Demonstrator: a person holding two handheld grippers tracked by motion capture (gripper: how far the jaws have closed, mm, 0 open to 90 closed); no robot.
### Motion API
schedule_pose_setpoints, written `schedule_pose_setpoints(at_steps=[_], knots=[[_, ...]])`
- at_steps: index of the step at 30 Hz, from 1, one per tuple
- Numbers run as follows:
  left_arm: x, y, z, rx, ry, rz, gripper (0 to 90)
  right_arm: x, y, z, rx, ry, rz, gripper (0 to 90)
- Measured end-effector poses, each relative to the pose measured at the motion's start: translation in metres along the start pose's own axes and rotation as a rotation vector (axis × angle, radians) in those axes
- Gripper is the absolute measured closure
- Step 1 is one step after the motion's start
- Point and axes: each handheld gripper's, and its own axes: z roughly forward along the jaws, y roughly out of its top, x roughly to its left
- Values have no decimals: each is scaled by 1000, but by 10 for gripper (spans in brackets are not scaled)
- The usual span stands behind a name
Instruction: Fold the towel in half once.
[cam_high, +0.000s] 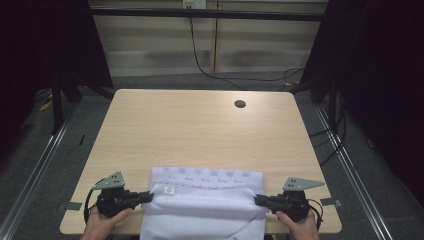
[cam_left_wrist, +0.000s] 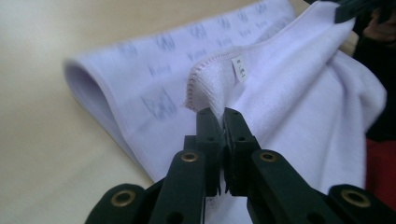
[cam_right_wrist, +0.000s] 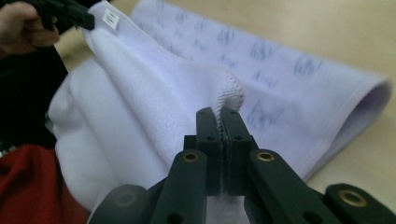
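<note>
White towel (cam_high: 202, 200) w/ faint blue print lies on table (cam_high: 200, 125) at near edge, front part draped over edge toward person. Left tongs (cam_high: 148, 195) pinch towel's left stitched corner; jaws pressed tight on fabric. Right tongs (cam_high: 258, 200) pinch towel's right corner, same grip. Small label (cam_high: 169, 189) near towel's left corner. Round hole (cam_high: 240, 104) in table, well beyond towel.
</note>
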Motion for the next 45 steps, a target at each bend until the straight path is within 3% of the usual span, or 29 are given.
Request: schedule_pose_setpoints(at_steps=[2,3,4,5,7,10,12,14,17,21,24,30,36,39,45], knots=[[-4,-4,0,23,-6,7,867,5,-7,2,31,10,-1,879],[-5,-8,3,60,-9,23,867,8,-10,3,48,6,-3,879],[-5,-11,5,75,-3,18,867,10,-13,5,89,-11,-19,878],[-5,-13,7,95,-4,14,867,9,-15,5,93,-7,-25,879],[-7,-14,13,127,8,28,867,7,-18,9,110,-7,8,879],[0,-11,19,123,5,34,867,4,-16,18,151,-14,-19,879],[7,-7,22,113,23,18,867,-2,-14,22,155,-14,5,880],[11,-3,24,113,41,18,868,-6,-10,26,161,-19,-5,881],[20,2,27,99,57,-3,868,-15,-2,32,153,-45,-7,881],[37,14,34,80,113,-14,869,-31,13,45,140,-64,0,881],[49,20,38,59,124,-37,869,-42,25,56,138,-89,-7,882],[75,37,48,38,158,-33,869,-65,47,75,126,-110,-1,882],[96,54,57,32,200,-60,870,-90,67,93,96,-126,33,882],[107,56,59,10,193,-86,870,-100,76,101,84,-138,44,882],[118,66,64,6,239,-89,870,-117,93,118,53,-160,86,882]])
